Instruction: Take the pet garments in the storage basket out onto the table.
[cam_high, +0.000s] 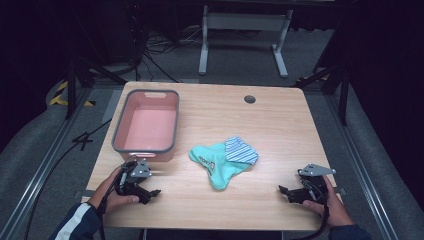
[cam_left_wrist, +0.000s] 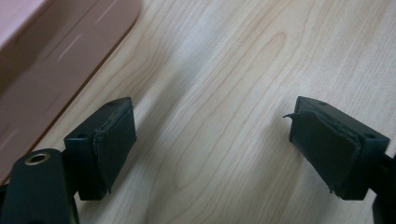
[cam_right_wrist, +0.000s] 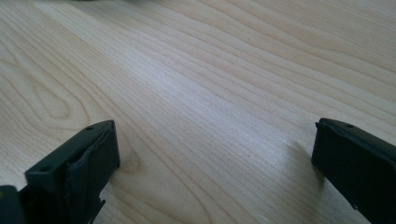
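High view shows, at the left, the pink basin (cam_high: 146, 126) with a grey rim standing on the wooden table (cam_high: 280, 125), near the table's left edge and toward the far side. Just in front of the basin's near wall, the left gripper (cam_high: 154, 192) is held low over the table by the left hand (cam_high: 117, 192), and its jaws point to the right, toward the middle of the table. In the left gripper view these jaws stand wide apart with only bare wood between them, and the rounded corner of the basin (cam_left_wrist: 56, 51) is seen at the upper left, beside the left jaw but not touching it. Near the middle of the table lie the socks (cam_high: 225, 160): a teal sock (cam_high: 215, 162) spread flat, and a blue striped sock (cam_high: 241, 151) that lies partly on its right part. The socks are well apart from both grippers, about between them and a little farther from the person. There is open wood on all sides of the socks, and a free strip between the socks and the basin. At the right, the right gripper (cam_high: 283, 190) is held by the right hand (cam_high: 327, 197) close to the near right corner of the table, with jaws pointing left toward the socks. In the right gripper view its jaws are also wide open over bare wood, holding nothing. A small dark hole (cam_high: 250, 99) is in the table near the far edge.
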